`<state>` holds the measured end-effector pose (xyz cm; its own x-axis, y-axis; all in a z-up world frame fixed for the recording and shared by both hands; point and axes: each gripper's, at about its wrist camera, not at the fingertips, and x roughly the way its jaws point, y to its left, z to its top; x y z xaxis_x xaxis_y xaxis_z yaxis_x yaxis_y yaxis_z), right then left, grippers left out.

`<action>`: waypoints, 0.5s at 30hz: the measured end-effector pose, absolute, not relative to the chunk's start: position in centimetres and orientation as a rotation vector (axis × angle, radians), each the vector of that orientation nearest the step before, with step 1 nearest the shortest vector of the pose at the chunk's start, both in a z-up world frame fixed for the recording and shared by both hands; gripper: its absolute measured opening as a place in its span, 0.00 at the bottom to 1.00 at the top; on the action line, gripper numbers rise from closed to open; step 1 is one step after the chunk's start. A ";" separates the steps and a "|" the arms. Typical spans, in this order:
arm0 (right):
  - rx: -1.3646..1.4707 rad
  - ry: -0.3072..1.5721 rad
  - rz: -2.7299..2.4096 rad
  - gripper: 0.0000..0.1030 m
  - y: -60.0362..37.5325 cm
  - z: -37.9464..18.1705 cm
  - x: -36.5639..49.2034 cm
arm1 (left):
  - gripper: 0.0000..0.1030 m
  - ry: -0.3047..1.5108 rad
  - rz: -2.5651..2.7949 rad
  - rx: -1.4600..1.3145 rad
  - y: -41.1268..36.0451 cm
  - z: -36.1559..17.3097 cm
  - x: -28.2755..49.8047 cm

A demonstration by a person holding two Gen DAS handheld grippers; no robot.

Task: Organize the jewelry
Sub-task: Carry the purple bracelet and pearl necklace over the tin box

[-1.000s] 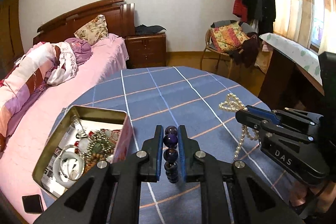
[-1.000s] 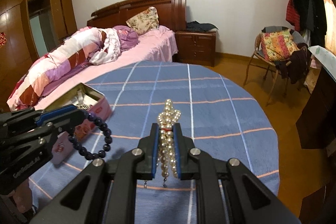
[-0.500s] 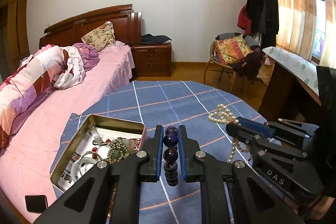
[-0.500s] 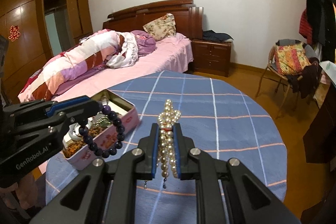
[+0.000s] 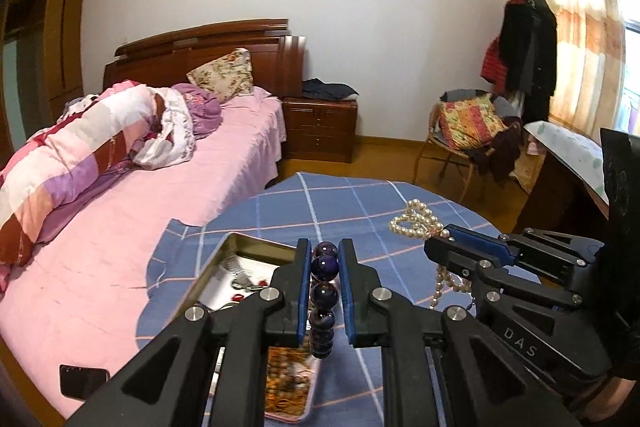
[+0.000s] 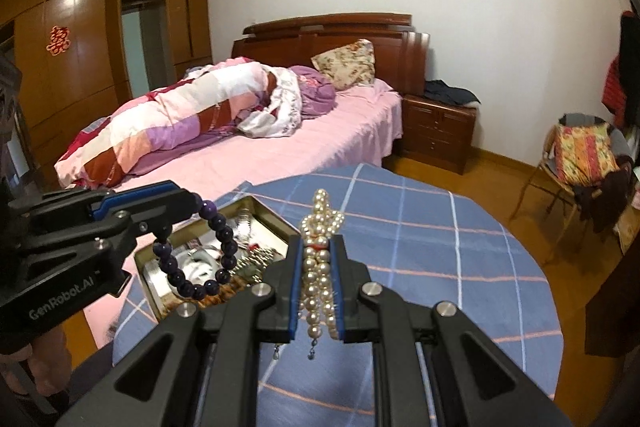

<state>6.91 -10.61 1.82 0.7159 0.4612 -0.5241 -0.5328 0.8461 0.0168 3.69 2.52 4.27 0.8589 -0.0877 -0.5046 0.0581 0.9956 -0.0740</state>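
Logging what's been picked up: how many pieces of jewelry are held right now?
2. The purple bead bracelet in the left gripper, the pearl strand in the right gripper.

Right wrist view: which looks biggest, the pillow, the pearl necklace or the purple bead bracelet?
1. Pillow, though it lies far off.
2. Pearl necklace and purple bead bracelet: both close to the camera and alike in extent, so I won't rank them.

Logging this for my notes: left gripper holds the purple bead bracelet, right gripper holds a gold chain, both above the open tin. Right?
Not quite. The right gripper holds a pearl necklace, not a gold chain; the right wrist view shows it. The rest stands.
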 end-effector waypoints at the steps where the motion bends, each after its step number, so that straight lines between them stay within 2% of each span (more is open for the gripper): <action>1: -0.143 0.540 0.561 0.16 -10.1 1.9 6.9 | 0.12 0.532 -0.069 -0.060 3.0 4.3 3.7; 15: -0.212 0.546 0.641 0.16 -4.5 1.3 8.1 | 0.13 0.559 0.014 -0.111 7.0 2.8 3.8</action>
